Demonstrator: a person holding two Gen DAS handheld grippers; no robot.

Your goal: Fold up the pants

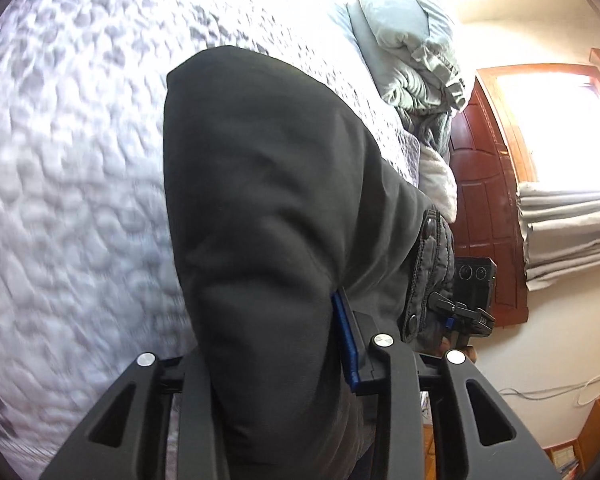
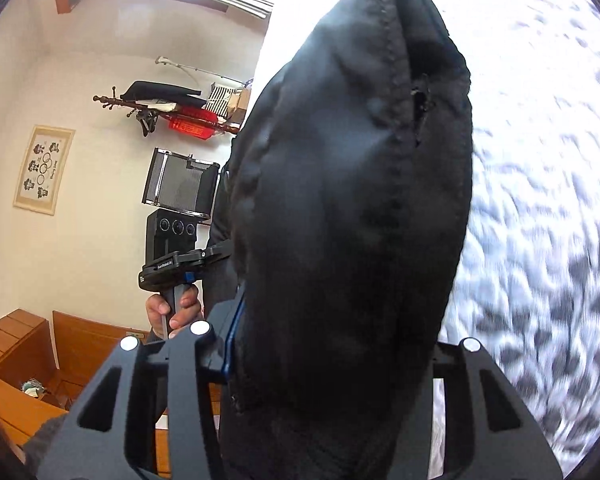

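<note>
Dark pants [image 1: 260, 180] hang lifted over the quilted bedspread [image 1: 68, 160], their cloth bunched in front of the lens. My left gripper [image 1: 268, 344] is shut on this cloth; one blue pad [image 1: 346, 344] shows at the right and the other is buried in fabric. In the right wrist view the same black pants [image 2: 340, 200] show a stitched seam and fill the middle. My right gripper [image 2: 332, 344] is shut on them, with a blue pad [image 2: 232, 340] pressed against the left side. Both held ends are up off the bed.
Pale pillows and blankets [image 1: 412, 48] lie piled at the bed's far end. A wooden door [image 1: 484, 200] and curtain [image 1: 572, 232] stand beyond. A hand [image 2: 172, 312] holds the other unit's handle beside a quilted jacket [image 1: 432, 272]. Wooden furniture [image 2: 28, 360] sits low left.
</note>
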